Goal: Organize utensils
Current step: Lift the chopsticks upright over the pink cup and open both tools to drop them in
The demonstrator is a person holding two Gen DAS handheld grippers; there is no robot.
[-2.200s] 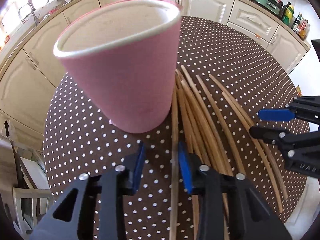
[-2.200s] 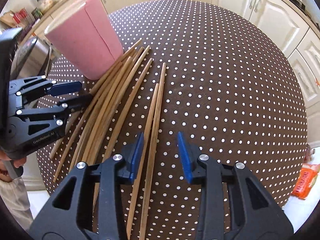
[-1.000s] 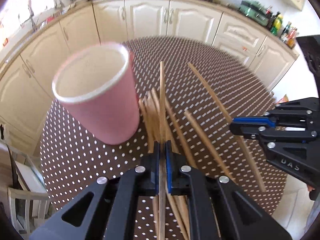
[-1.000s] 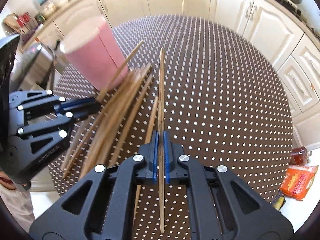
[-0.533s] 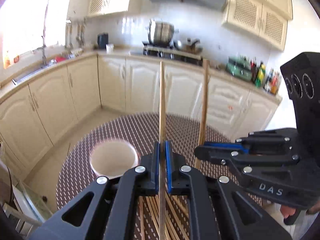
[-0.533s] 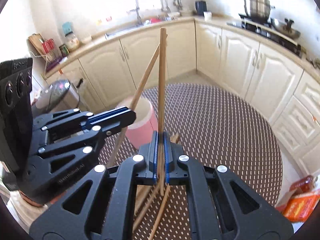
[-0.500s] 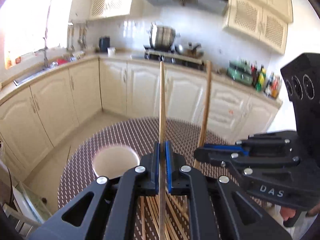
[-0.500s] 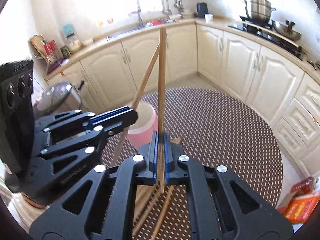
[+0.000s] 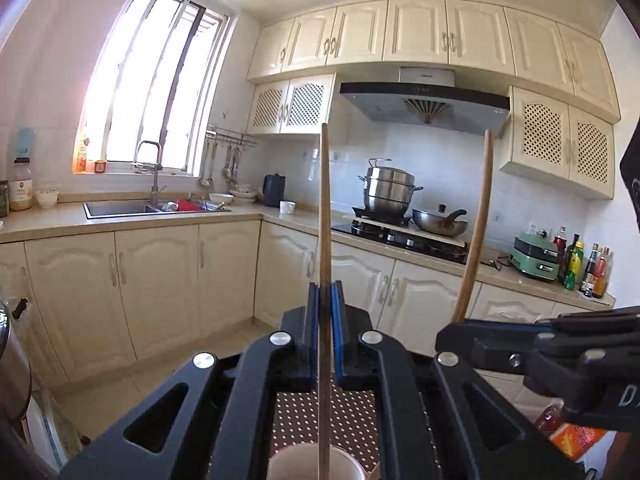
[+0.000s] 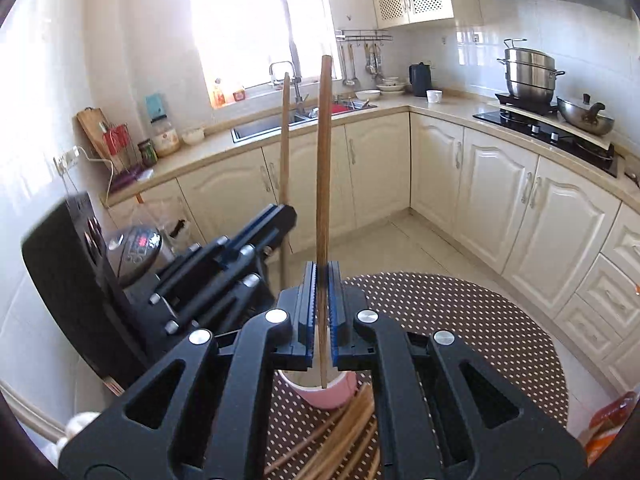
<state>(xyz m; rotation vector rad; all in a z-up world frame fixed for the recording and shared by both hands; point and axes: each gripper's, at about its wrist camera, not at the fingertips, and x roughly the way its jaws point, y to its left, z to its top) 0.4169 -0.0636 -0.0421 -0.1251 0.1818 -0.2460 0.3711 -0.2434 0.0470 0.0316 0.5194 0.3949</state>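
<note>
My left gripper (image 9: pixel 325 294) is shut on a wooden chopstick (image 9: pixel 325 220) held upright; its lower end hangs over the mouth of the pink cup (image 9: pixel 304 462) below. My right gripper (image 10: pixel 322 276) is shut on another upright chopstick (image 10: pixel 323 168), whose lower tip hangs at the cup's (image 10: pixel 332 394) rim. Each gripper shows in the other's view: the right one (image 9: pixel 460 330) with its chopstick (image 9: pixel 478 220), the left one (image 10: pixel 286 216) with its chopstick (image 10: pixel 285 140). Several loose chopsticks (image 10: pixel 340 432) lie on the table beside the cup.
The round table with a brown polka-dot cloth (image 10: pixel 460 320) is below. Cream kitchen cabinets (image 9: pixel 160 280), a sink (image 9: pixel 120 208) and a stove with pots (image 9: pixel 392 200) line the walls. An orange packet (image 9: pixel 576 438) lies on the floor at right.
Both grippers closed on a chopstick each, lifted them off the table and tilted them upright. They now hold them higher, above the pink cup.
</note>
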